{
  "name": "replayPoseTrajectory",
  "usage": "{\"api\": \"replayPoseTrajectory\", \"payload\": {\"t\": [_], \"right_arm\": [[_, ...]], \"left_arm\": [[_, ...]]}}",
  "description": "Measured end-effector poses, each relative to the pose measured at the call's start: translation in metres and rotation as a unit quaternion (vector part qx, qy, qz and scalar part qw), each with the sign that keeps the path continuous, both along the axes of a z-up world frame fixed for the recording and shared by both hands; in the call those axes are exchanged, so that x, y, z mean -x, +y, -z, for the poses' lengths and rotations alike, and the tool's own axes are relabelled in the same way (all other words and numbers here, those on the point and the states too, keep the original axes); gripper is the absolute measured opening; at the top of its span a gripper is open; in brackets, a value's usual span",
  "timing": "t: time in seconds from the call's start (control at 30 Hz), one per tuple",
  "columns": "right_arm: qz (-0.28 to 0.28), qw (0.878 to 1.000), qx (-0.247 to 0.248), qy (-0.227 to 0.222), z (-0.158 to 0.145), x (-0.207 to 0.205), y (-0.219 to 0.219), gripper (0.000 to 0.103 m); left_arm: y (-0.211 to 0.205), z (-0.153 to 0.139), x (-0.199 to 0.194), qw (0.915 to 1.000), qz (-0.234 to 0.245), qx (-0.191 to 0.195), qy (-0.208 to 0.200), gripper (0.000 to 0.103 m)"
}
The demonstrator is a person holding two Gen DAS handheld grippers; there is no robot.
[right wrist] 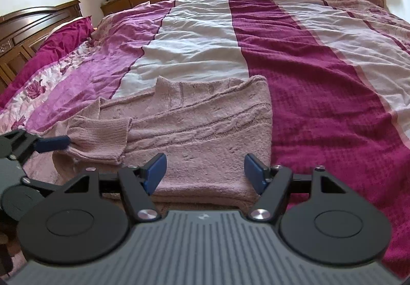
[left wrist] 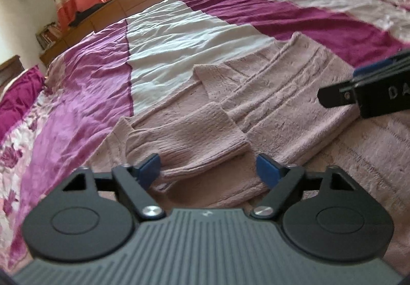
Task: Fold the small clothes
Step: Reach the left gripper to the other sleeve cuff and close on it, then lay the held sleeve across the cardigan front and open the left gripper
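Dusty-pink cable-knit sweater (right wrist: 205, 116) lies partly folded on the striped magenta-and-white bedspread (right wrist: 320, 67), left gripper (left wrist: 208, 168) wide astride the folded-in sleeve cuff (left wrist: 184, 141), right gripper (right wrist: 202, 172) wide over the hem, neither gripping; risk: pinching one layer drags the fold apart.

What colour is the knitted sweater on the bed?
The sweater is dusty pink, with a cable-knit pattern. It shows best in the right wrist view.

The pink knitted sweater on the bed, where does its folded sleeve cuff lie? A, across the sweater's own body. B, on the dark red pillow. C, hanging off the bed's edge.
A: the sleeve cuff lies folded onto the body of the pink sweater, beside the left gripper.
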State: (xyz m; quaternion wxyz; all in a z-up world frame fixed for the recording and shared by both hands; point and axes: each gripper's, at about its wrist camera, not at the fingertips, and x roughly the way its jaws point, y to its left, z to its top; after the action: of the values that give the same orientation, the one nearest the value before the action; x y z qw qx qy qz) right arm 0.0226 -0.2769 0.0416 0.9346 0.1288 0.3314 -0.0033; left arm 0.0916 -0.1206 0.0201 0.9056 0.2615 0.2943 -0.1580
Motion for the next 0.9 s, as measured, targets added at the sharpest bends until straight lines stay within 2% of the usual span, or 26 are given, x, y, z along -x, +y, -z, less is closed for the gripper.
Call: {"api": "replayPoseTrajectory", "payload": {"t": [0.07,0.17,0.23,0.33,0.5,0.63,0.9], "right_arm": [[-0.001,1.000,0.007,-0.001,0.001,0.000,0.002,0.074],[-0.003,1.000,0.015,-0.001,0.002,0.001,0.005,0.074],[-0.002,1.000,0.014,0.000,0.003,0.001,0.005,0.074],[0.001,1.000,0.008,0.000,0.004,0.001,0.003,0.074],[0.001,1.000,0.009,0.000,0.004,0.001,0.002,0.074],[-0.001,1.000,0.015,0.000,0.005,0.002,0.003,0.074],[-0.001,1.000,0.016,-0.001,0.005,0.002,0.003,0.074]], "left_arm": [[-0.003,0.002,-0.001,0.9999,0.003,-0.010,-0.008,0.081],[-0.003,0.003,-0.002,0.9999,0.011,-0.002,-0.003,0.063],[-0.003,0.003,-0.004,0.9999,0.013,0.009,0.004,0.032],[-0.002,0.001,-0.007,0.9997,0.002,0.022,0.003,0.011],[0.009,-0.014,-0.007,0.9975,-0.016,0.069,-0.002,0.009],[0.024,-0.029,-0.008,0.9940,-0.049,0.097,-0.015,0.009],[0.081,-0.046,-0.021,0.9742,-0.144,0.174,0.001,0.009]]}}
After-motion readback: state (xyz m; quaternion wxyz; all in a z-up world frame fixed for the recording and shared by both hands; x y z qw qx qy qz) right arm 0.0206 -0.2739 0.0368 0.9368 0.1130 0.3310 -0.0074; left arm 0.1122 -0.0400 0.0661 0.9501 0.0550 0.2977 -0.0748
